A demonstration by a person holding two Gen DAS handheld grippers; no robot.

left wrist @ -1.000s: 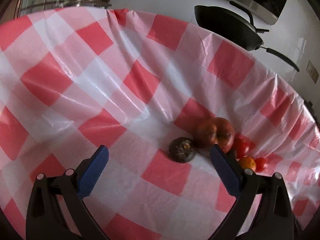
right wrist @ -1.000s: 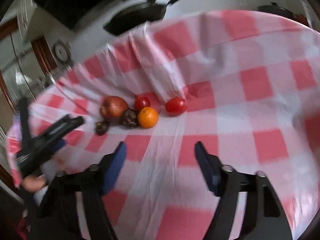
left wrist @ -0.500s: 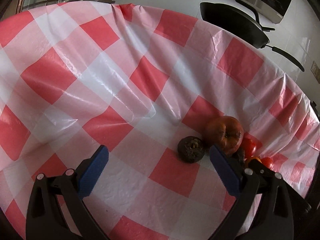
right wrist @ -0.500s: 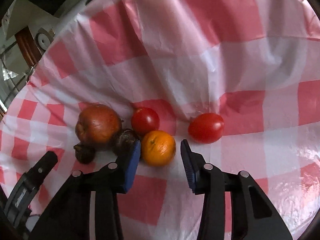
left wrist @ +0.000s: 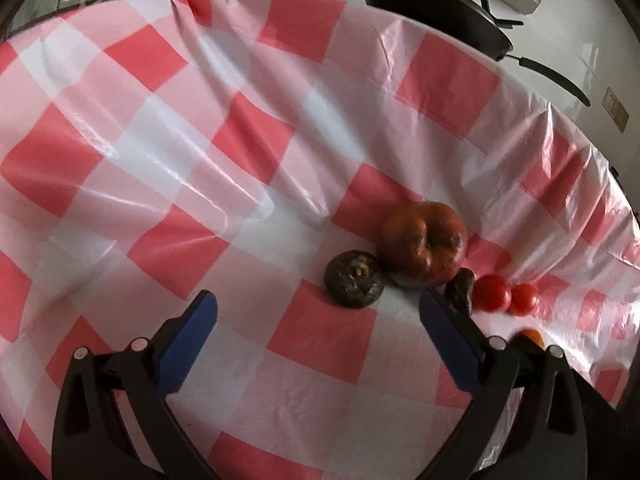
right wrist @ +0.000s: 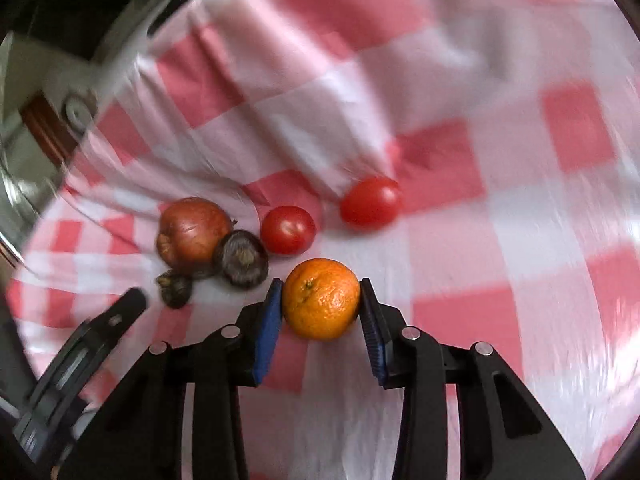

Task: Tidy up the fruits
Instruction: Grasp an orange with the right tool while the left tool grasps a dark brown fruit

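1. The right tool (right wrist: pixel 321 304), black with blue pads, has just closed its jaws onto the round orange mandarin (right wrist: pixel 321 305); both pads press its sides, with the fruit at the fingertips just above the bench.
2. The bench is covered by a red-and-white checked plastic cloth (left wrist: pixel 168 168), creased and glossy.
3. Beyond the mandarin lie two round red tomatoes: one (right wrist: pixel 288 229) close behind it, the other (right wrist: pixel 371 201) farther right, apart from the rest.
4. Left of the nearer tomato, a large reddish-brown round fruit (right wrist: pixel 192 231) touches a dark wrinkled round fruit (right wrist: pixel 241 259); a smaller dark shrivelled fruit (right wrist: pixel 174 289) sits just in front of them.
5. The left tool (left wrist: pixel 318 322) hangs spread wide with nothing between its blue pads, pointing towards that same cluster from the other side.
6. Past the bench's far edge, a black frying pan (left wrist: pixel 436 16) rests on a white counter (left wrist: pixel 552 52).
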